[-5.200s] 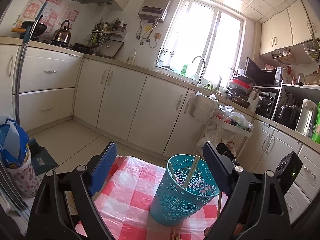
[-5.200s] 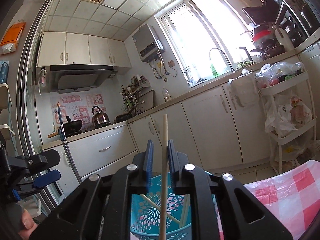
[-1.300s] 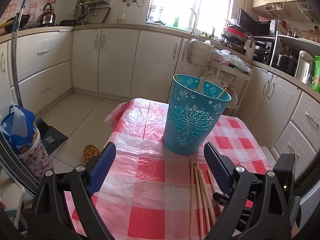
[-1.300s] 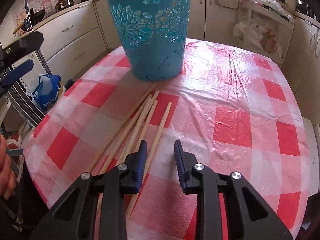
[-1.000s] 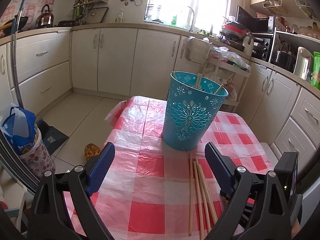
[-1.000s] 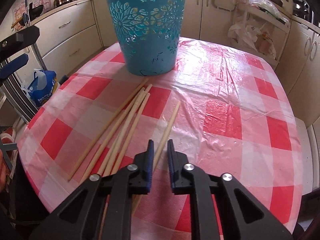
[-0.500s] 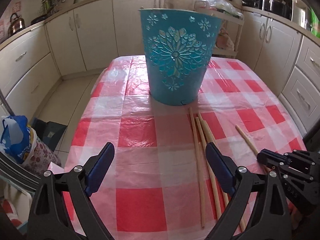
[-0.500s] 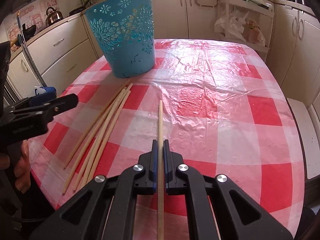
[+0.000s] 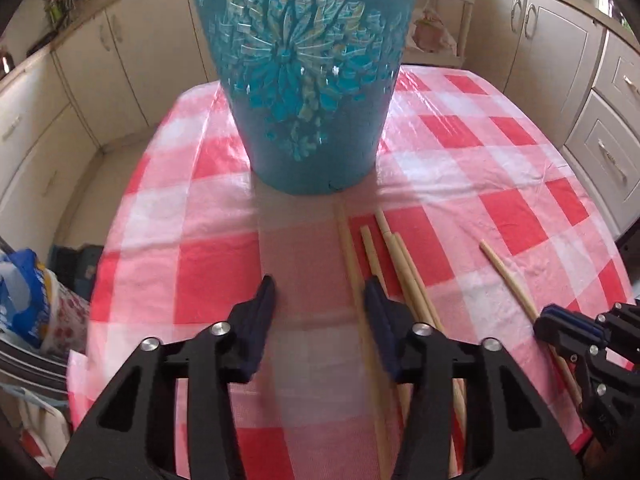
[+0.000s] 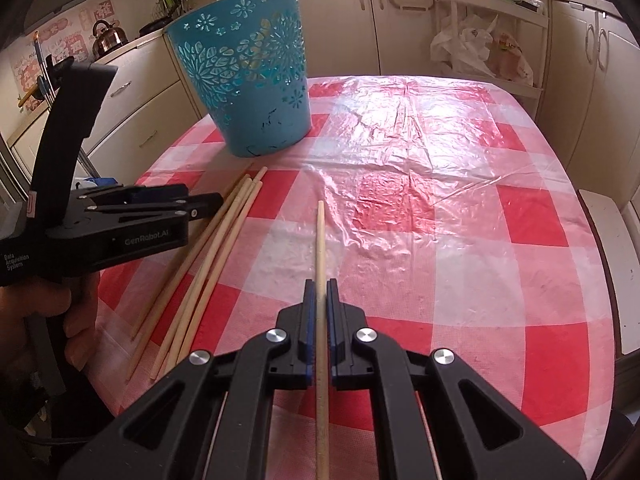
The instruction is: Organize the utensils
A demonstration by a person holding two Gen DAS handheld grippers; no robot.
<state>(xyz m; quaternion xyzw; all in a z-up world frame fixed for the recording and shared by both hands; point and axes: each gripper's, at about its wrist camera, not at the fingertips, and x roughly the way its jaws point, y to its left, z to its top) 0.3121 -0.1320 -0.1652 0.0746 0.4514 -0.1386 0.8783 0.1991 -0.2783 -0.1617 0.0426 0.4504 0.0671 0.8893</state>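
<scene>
Right tongs (image 10: pixel 318 292) clamped on a single wooden chopstick (image 10: pixel 319 240), pads pressed against it at mid-length, its tip pointing forward over the red-and-white checked cloth of the desk (image 10: pixel 460 208). Left tongs (image 9: pixel 320 300) spread wide, low over the desk, straddling the nearest stick of a loose bundle of chopsticks (image 9: pixel 394 264) lying flat on the cloth; one pad at the bundle's left edge, contact impossible to judge. Bundle fanned lengthwise, far ends just short of the teal cut-out basket (image 9: pixel 304 80). Basket upright near the desk's far side, directly ahead of the left tongs. Held chopstick apart from the bundle, to its right. Cream kitchen cabinets (image 10: pixel 340 12) behind the desk.
</scene>
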